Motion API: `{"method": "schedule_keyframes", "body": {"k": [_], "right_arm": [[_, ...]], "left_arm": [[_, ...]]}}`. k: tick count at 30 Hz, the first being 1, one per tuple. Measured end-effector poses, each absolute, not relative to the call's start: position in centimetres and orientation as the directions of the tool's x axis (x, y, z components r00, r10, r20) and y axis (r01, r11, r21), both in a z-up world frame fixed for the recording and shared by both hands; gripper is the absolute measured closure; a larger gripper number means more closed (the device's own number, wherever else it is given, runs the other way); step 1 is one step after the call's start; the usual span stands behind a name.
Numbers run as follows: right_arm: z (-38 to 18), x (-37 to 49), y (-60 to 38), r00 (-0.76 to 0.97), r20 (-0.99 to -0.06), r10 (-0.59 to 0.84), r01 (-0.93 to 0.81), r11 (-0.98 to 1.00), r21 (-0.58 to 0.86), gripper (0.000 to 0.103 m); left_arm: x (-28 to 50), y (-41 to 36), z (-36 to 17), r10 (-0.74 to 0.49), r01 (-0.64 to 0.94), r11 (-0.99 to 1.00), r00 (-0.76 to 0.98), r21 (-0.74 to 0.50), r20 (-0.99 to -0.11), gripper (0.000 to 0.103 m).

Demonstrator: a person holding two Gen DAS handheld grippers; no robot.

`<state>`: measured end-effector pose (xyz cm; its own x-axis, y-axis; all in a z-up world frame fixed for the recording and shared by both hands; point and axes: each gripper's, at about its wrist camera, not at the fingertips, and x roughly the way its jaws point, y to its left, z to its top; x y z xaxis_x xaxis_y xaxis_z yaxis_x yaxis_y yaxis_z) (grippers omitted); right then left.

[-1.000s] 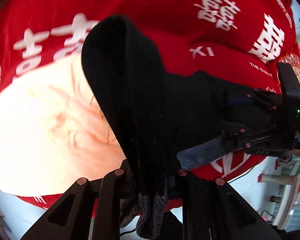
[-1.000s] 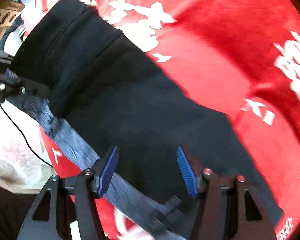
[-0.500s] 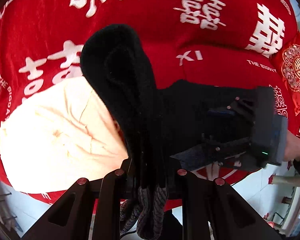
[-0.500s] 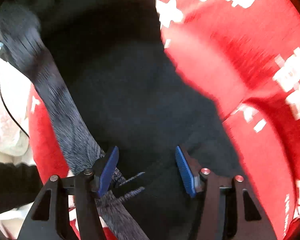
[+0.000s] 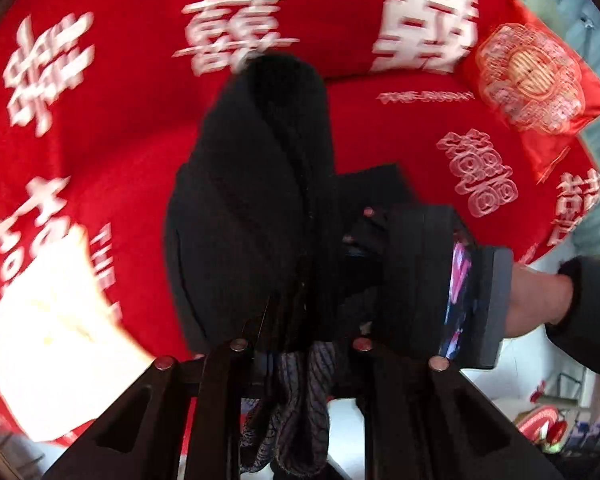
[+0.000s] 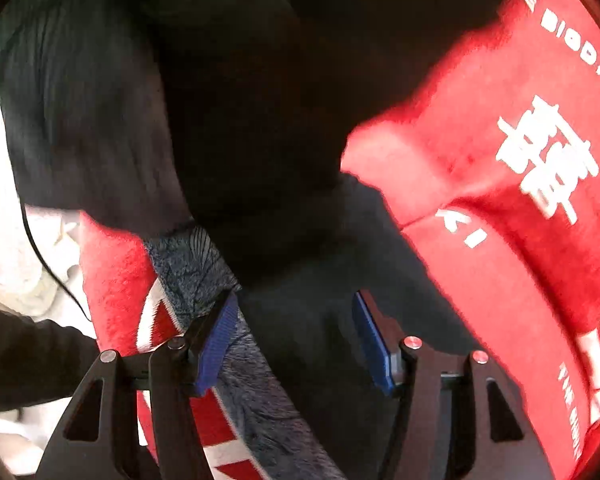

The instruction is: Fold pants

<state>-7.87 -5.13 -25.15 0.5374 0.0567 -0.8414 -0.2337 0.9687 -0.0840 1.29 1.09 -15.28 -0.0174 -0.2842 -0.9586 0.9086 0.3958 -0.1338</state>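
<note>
A red plush blanket (image 5: 112,148) printed with large white double-happiness characters is spread under everything, and a pale cream cloth (image 5: 56,336) is seen lying on it at eight o'clock in the left wrist view. A red embroidered cushion (image 5: 540,80) with a round gold and white motif is set at two o'clock, by the blanket's edge. Much of the blanket is hidden by the black ribbed knit pants (image 5: 252,200), which are draped up the middle of the left wrist view in a thick fold, their grey fleecy lining (image 5: 300,396) showing at six o'clock. The left gripper (image 5: 300,356) is clenched on this bunched fabric and is pointed steeply downward. The right gripper (image 6: 292,340) is seen with its blue ribbed pads (image 6: 216,340) standing apart, black cloth lying between them without being pressed; the grey lining runs past the pad at seven o'clock. In the left wrist view the right hand (image 5: 540,300), in a dark sleeve, is seen at three o'clock behind its tool. On the blanket, "XI" and part of "THE BIGDAY" can be read; the small line under the large character is blurred.
</note>
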Motion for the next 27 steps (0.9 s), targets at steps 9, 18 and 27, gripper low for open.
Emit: {"method": "schedule_keyframes", "body": {"k": [9,18,27], "right_arm": [[-25.1,-18.0,-15.7,0.46,-0.887,-0.051,0.007,0.998,-0.054,0.04],[-24.8,-21.9,-22.2,0.422,-0.903,-0.085,0.228,0.973,0.015,0.04],[-17.4,-16.2,-23.7,0.598,-0.801,-0.03,0.241,0.96,0.144,0.039]], "left_arm": [[-4.9,-7.3,-20.6,-0.292,0.922,0.316,-0.128,-0.222,-0.948,0.085],[-8.2,-10.2,-27.4,-0.25,0.937,0.288,-0.125,-0.197,-0.96,0.083],[-8.7,-10.1,-26.1,-0.264,0.93,0.305,-0.124,-0.205,-0.957,0.077]]}}
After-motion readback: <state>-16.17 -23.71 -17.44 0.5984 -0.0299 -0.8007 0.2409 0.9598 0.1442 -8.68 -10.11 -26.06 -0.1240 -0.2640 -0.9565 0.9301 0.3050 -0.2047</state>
